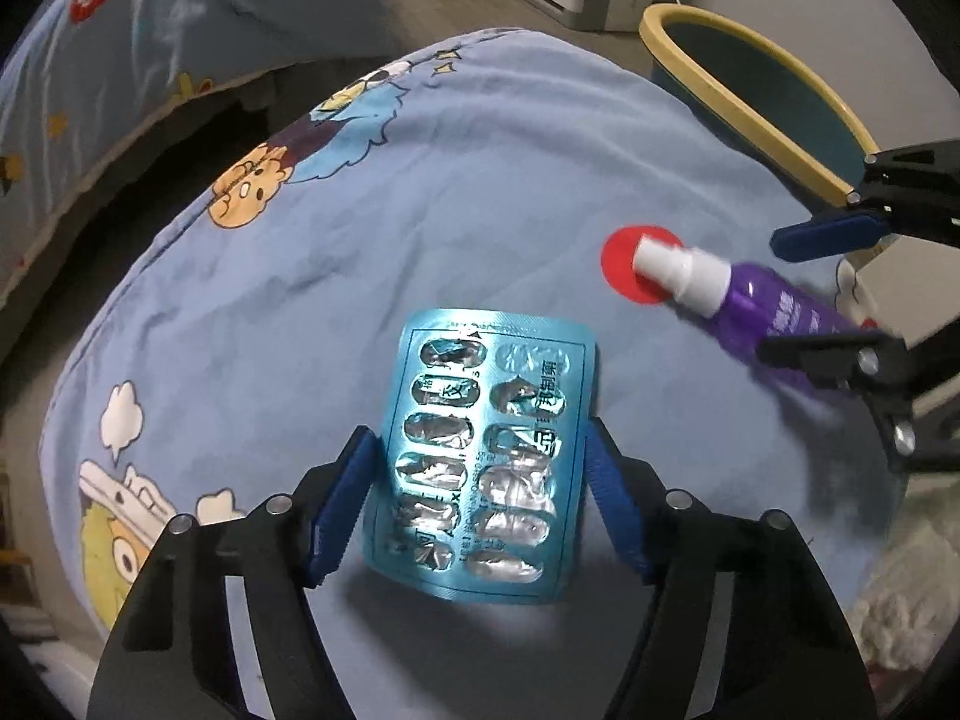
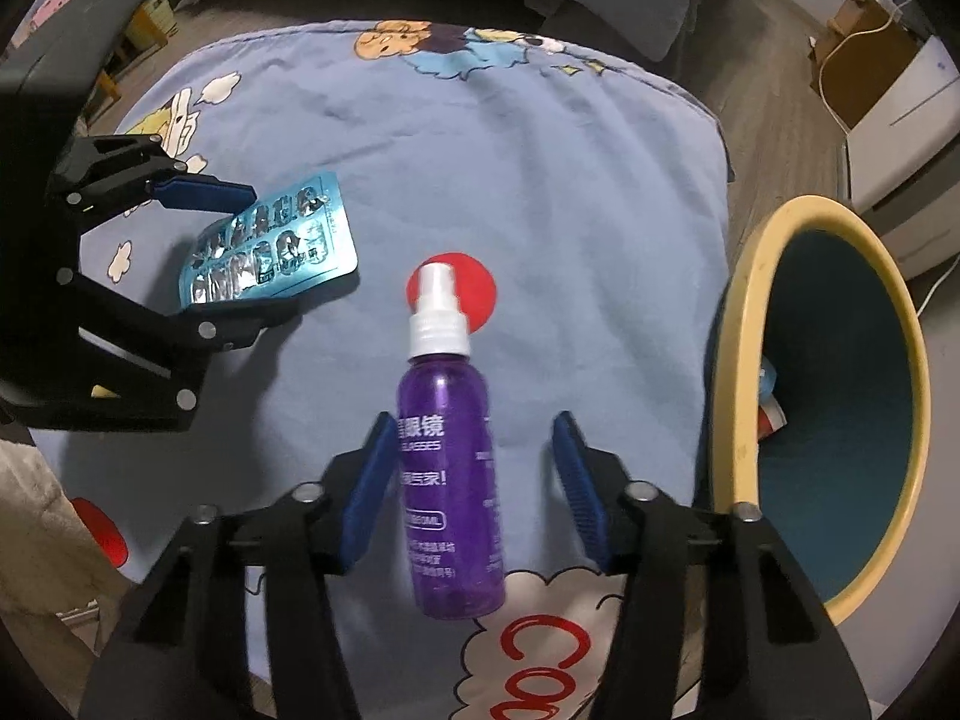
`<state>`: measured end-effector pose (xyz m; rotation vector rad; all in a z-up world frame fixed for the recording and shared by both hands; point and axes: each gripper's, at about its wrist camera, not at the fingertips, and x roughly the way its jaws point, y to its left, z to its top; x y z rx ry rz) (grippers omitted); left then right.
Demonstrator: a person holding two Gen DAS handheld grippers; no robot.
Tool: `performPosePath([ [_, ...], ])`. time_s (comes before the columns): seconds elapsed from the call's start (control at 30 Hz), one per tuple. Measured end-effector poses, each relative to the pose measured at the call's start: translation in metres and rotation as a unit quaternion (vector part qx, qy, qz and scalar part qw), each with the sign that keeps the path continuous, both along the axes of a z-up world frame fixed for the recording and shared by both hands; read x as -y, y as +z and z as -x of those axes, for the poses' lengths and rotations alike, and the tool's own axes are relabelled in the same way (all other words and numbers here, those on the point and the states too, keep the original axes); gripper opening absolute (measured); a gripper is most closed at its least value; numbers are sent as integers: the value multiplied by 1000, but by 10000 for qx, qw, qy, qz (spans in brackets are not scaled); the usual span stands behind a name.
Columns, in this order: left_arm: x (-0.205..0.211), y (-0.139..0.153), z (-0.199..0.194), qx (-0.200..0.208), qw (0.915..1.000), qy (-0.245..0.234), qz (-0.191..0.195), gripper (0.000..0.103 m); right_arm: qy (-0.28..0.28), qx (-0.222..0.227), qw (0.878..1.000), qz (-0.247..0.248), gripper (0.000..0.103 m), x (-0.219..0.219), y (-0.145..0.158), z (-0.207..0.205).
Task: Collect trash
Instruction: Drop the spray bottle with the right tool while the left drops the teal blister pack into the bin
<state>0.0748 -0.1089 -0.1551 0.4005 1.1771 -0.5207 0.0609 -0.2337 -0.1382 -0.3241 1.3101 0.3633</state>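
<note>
An empty teal blister pack (image 1: 489, 456) lies on the blue cartoon bedsheet (image 1: 420, 210). My left gripper (image 1: 480, 450) is open, with a finger on each side of the pack's near half. The pack also shows in the right wrist view (image 2: 270, 246), between the left gripper's fingers (image 2: 204, 192). A purple spray bottle (image 2: 447, 450) with a white nozzle lies on the sheet over a red dot. My right gripper (image 2: 471, 468) is open with its fingers either side of the bottle; the left finger is close to it. The bottle also shows in the left wrist view (image 1: 750, 294).
A bin with a yellow rim and teal inside (image 2: 750, 408) stands beside the bed on the right, with some items inside; it also shows in the left wrist view (image 1: 750, 114). A pillow (image 1: 150, 30) lies at the far left. White furniture (image 2: 900, 138) stands on the floor.
</note>
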Motion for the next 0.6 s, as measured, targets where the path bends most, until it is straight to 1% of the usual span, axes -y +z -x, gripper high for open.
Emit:
performPosePath([
  [0.03, -1, 1, 4, -11, 10000, 23, 7, 70, 42, -1, 10000, 44, 32, 0, -1, 0],
  [0.1, -2, 5, 10, 40, 10000, 63, 5, 70, 58, 49, 9999, 72, 32, -5, 2, 2],
  [0.2, -6, 17, 14, 120, 9998, 150, 109, 70, -18, 140, 9998, -142, 32, -7, 13, 3],
  [0.33, -7, 37, 22, 251, 9991, 221, 243, 70, -103, 344, 9987, -374, 32, 2, 31, 2],
  [0.47, -9, 60, 25, 351, 9976, 405, 437, 70, -211, 506, 9970, -545, 32, 15, 48, 0],
  [0.6, -3, 85, 31, 537, 9964, 458, 476, 70, -369, 685, 9941, -755, 32, 31, 70, 1],
])
